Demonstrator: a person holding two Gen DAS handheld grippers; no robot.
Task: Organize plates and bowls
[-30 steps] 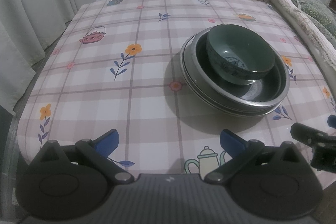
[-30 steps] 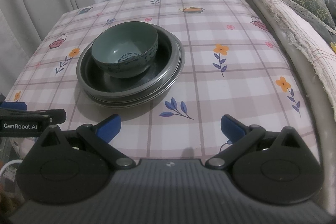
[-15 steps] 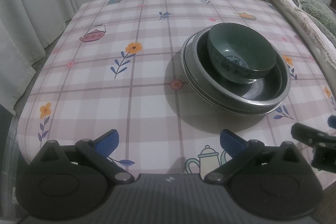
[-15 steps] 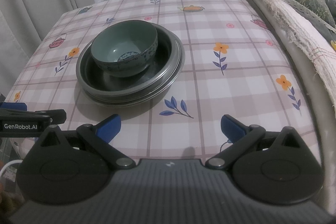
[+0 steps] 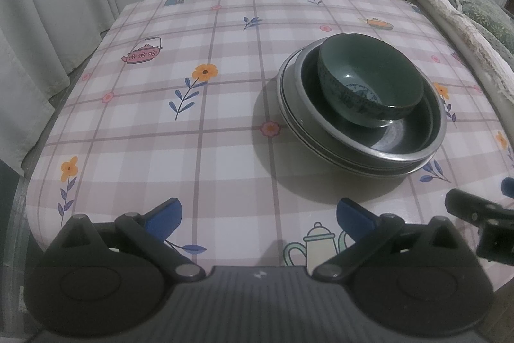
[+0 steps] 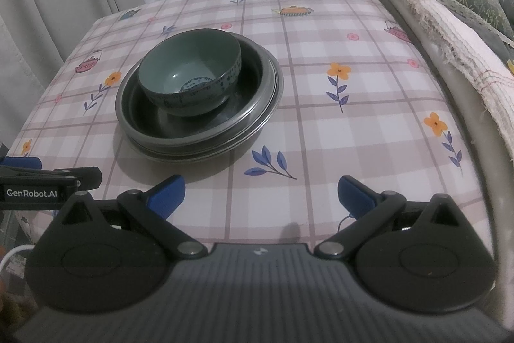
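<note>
left wrist view: left gripper spread wide, holding nothing, hovering at near edge of table. green bowl nested in stacked metal plates, toward right edge.

right wrist view: right gripper equally wide, empty, at near edge; stack toward left edge. stacking apparently finished, little left, judging by layout.

Right claw sat at frame bottom, blue-tipped fingers spread wide, nothing btwn them. Green bowl sat inside stacked metal plates, centre-left on the checked counter. Left claw poked in at lower left edge.
</note>
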